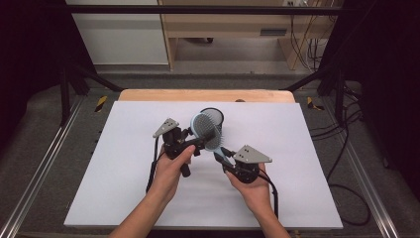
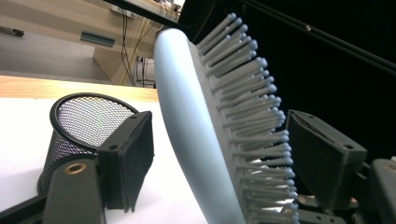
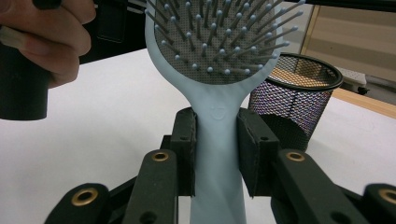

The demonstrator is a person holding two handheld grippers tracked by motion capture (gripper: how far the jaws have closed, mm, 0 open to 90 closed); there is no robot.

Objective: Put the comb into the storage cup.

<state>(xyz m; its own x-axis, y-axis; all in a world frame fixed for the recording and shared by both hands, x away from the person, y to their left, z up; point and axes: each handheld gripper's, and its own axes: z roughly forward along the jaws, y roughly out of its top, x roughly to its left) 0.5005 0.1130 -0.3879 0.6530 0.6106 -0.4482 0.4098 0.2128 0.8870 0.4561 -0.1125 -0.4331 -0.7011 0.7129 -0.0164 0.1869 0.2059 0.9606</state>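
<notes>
Right tongs (image 3: pixel 217 149): both pads clamped on the handle of the pale blue plastic paddle hairbrush (image 3: pixel 217 56), just below the head. Brush is held up off the white bench (image 1: pixel 119 163), roughly mid-bench, head pointing to the far left in the high view, bristles facing the near side.

Left tongs (image 2: pixel 219 154): jaws about half apart, straddling the brush head. One pad sits on the smooth back side, the other on the bristle side. The gap on the back side is visible, so no pad contact there; can't tell if the other pad touches the bristle tips. Not a grip.

Black wire-mesh cylindrical cup (image 1: pixel 214 117) stands upright on the bench just beyond the brush head, near the far edge.
</notes>
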